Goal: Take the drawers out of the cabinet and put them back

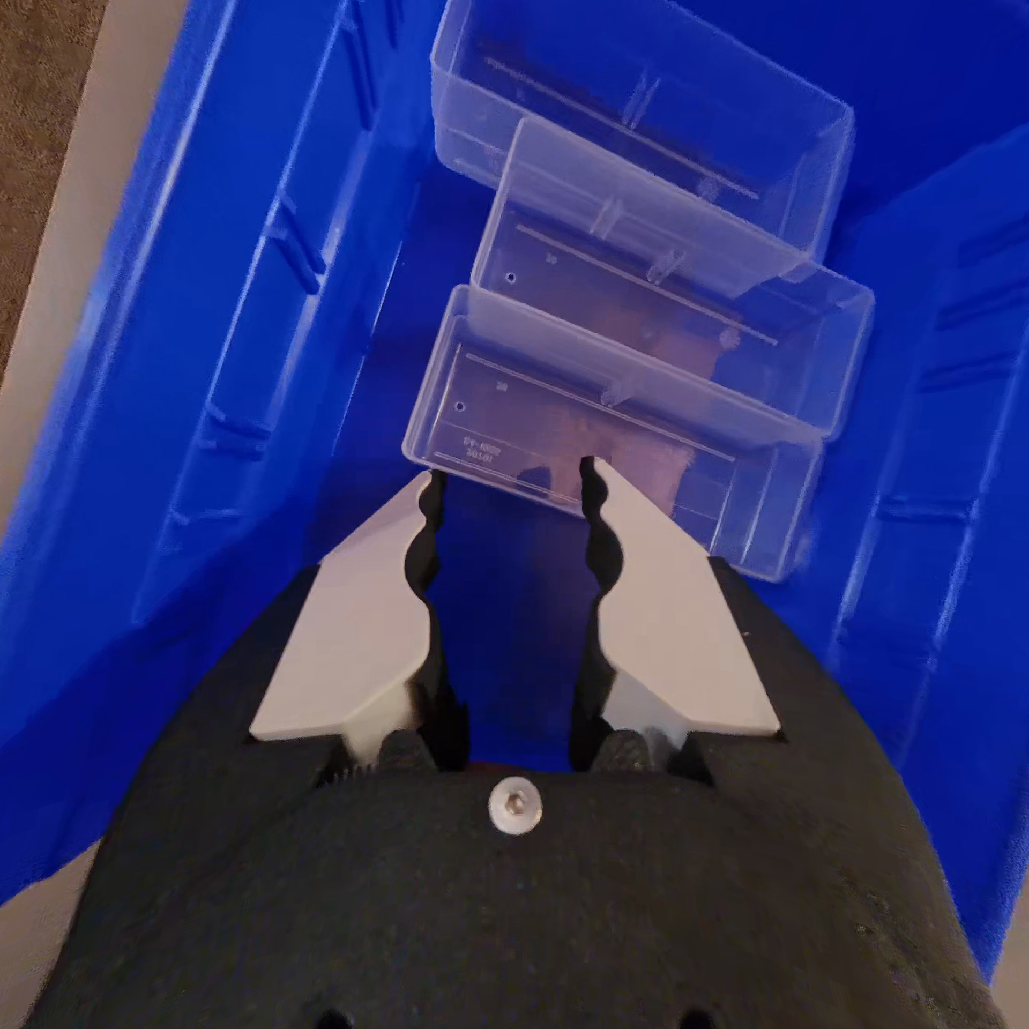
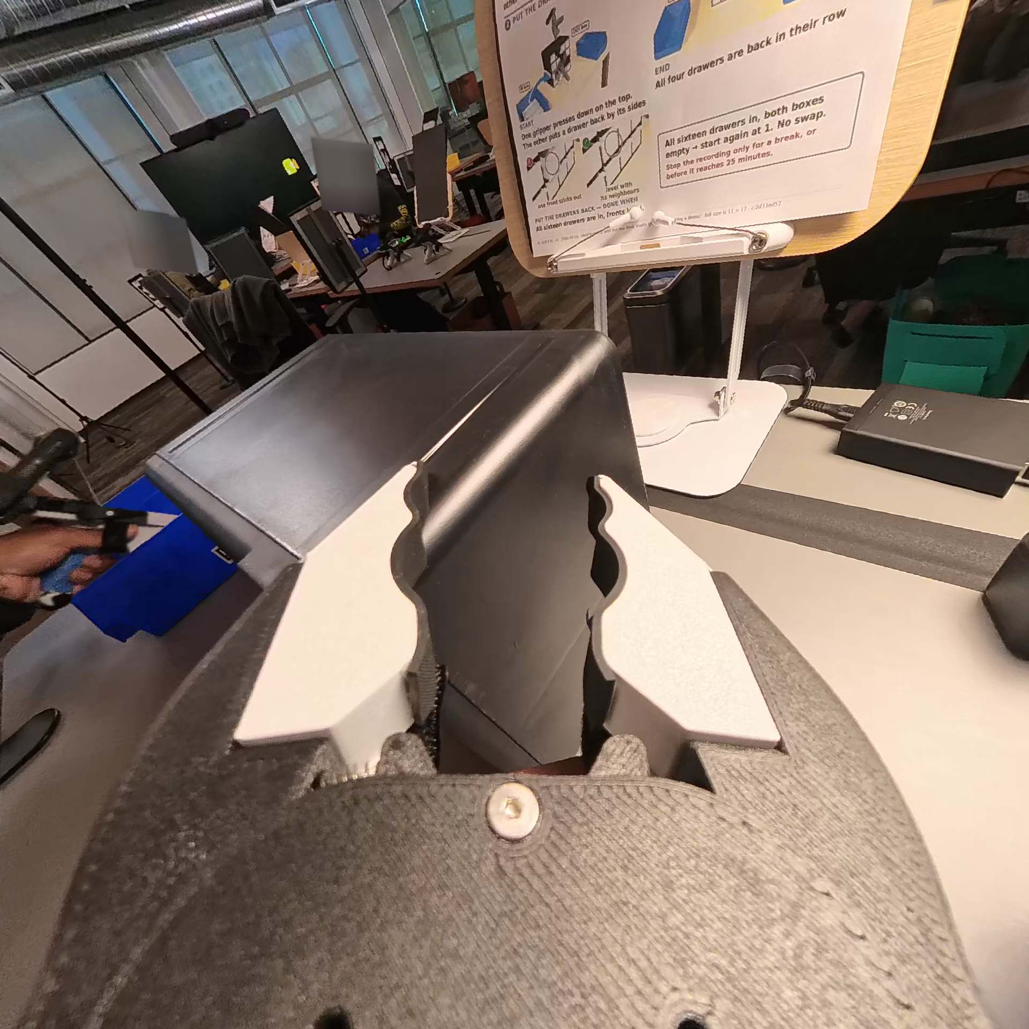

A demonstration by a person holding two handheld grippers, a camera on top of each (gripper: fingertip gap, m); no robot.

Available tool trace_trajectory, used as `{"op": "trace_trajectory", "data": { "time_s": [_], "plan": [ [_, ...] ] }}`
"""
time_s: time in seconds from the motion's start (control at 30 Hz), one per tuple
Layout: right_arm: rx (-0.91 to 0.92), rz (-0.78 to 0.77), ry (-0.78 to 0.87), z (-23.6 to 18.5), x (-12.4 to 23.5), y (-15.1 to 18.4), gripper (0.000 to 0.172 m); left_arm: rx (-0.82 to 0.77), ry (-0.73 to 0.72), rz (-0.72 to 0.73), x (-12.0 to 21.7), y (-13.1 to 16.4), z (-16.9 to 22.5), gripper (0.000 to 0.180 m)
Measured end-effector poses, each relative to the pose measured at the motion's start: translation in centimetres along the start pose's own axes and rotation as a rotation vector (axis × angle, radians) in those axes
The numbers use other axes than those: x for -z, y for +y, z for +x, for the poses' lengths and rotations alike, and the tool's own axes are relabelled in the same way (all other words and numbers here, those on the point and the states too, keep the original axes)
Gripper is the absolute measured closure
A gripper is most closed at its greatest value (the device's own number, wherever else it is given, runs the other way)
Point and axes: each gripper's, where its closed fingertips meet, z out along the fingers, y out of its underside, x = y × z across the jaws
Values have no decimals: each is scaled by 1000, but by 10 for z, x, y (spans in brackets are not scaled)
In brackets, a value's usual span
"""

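Observation:
In the left wrist view, three clear plastic drawers lie in a row inside a blue bin (image 1: 250, 334): the nearest (image 1: 557, 412), the middle one (image 1: 640, 289) and the farthest (image 1: 612, 111). My left gripper (image 1: 512, 468) is open and holds nothing. Its fingertips hover at the nearest drawer's near edge, the right one over the drawer's wall. In the right wrist view, my right gripper (image 2: 508, 473) is open and holds nothing, its fingers spread over the top right edge of the black cabinet (image 2: 334, 423). The blue bin (image 2: 150, 579) stands left of the cabinet, with the hand-held left gripper (image 2: 83, 518) above it.
A stand with an instruction sheet (image 2: 696, 128) rests on a white base (image 2: 707, 434) behind the cabinet. A flat black box (image 2: 935, 440) with a cable lies at the right. A dark object (image 2: 1008, 601) is at the right edge. Office desks are beyond.

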Motion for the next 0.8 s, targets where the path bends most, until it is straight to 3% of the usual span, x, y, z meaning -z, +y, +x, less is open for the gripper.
{"op": "trace_trajectory", "data": {
  "time_s": [0.23,0.4,0.5,0.6,0.7,0.8],
  "plan": [
    [6,-1,1,0,0,-1,112,73,2,56,-2,-4,-14,164],
    [-1,-1,-4,-1,0,-1,112,113,28,183,20,-19,-15,179],
    [-1,-1,-5,-1,0,0,112,83,38,331,57,-46,-4,179],
    [-3,-1,-5,-1,0,0,113,-47,-8,509,114,-76,17,179],
    [-3,-1,-7,-1,0,0,112,-213,9,676,180,-94,70,180],
    [-3,0,-6,-1,0,-1,113,-366,134,683,212,-74,147,179]
  ]
}}
